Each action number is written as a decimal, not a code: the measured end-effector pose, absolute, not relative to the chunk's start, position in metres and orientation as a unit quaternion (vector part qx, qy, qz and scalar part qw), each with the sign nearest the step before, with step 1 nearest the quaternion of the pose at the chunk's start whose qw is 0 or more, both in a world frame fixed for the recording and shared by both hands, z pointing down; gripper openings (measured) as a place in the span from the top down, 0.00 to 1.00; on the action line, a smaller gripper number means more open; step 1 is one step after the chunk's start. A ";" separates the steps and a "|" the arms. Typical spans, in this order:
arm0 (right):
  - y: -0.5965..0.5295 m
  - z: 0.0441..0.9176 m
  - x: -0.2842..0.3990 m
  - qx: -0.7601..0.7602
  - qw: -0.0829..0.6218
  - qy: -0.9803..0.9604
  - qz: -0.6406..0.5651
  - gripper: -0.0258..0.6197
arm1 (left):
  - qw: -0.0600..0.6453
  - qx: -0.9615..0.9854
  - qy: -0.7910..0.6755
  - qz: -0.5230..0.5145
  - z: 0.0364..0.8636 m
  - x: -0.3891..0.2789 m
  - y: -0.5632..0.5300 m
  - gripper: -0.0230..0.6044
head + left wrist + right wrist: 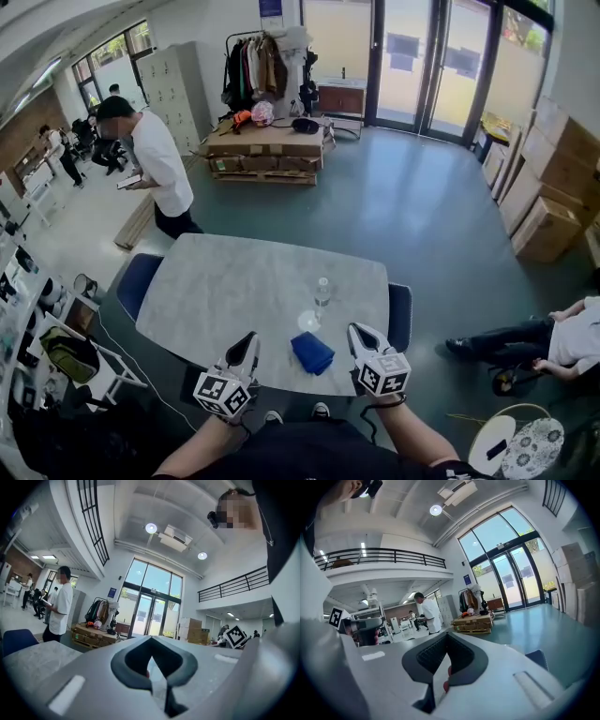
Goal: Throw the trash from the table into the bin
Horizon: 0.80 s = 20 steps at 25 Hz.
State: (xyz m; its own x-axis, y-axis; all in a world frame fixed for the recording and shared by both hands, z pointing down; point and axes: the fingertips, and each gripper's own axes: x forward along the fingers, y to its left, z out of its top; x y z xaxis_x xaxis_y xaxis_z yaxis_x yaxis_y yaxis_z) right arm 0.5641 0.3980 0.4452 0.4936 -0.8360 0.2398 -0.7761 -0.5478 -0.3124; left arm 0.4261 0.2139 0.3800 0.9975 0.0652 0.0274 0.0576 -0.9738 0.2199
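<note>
A clear plastic bottle [322, 292] stands on the grey marble table [234, 281], toward its near right side. A clear round cup or lid [308, 322] lies just in front of it. A folded blue cloth [312, 352] lies at the table's front edge. My left gripper [247, 344] is at that edge, left of the cloth, tilted up and shut on nothing. My right gripper [360, 334] is right of the cloth, also shut and empty. In the left gripper view the left gripper [151, 639] points up into the room, and in the right gripper view so does the right gripper [447, 635].
Blue chairs stand at the table's left [138, 281] and right [400, 314]. A person in a white shirt [155, 164] stands beyond the far left corner. A seated person's legs [506, 339] stretch across the floor at right. A round white object [514, 442] sits on the floor at lower right.
</note>
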 end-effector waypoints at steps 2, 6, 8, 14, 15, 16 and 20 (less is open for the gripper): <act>0.397 0.446 0.571 -0.859 0.080 0.468 -0.191 0.92 | 0.119 0.992 0.031 0.019 0.381 0.433 0.213 0.96; 0.398 0.454 0.585 -0.864 0.073 0.458 -0.198 0.92 | 0.126 0.992 0.023 0.018 0.383 0.435 0.209 0.96; 0.392 0.460 0.594 -0.866 0.062 0.456 -0.196 0.92 | 0.131 0.991 0.017 0.018 0.386 0.432 0.202 0.96; 0.373 0.483 0.632 -0.860 0.047 0.471 -0.189 0.91 | 0.141 0.990 -0.016 0.018 0.392 0.423 0.190 0.96; 0.369 0.488 0.639 -0.861 0.043 0.471 -0.190 0.91 | 0.141 0.990 -0.022 0.017 0.392 0.422 0.188 0.96; 0.364 0.493 0.647 -0.861 0.038 0.470 -0.191 0.91 | 0.141 0.989 -0.027 0.017 0.392 0.421 0.185 0.96; 0.340 0.522 0.668 -0.856 0.009 0.476 -0.203 0.80 | 0.142 0.988 -0.050 0.020 0.396 0.408 0.175 0.96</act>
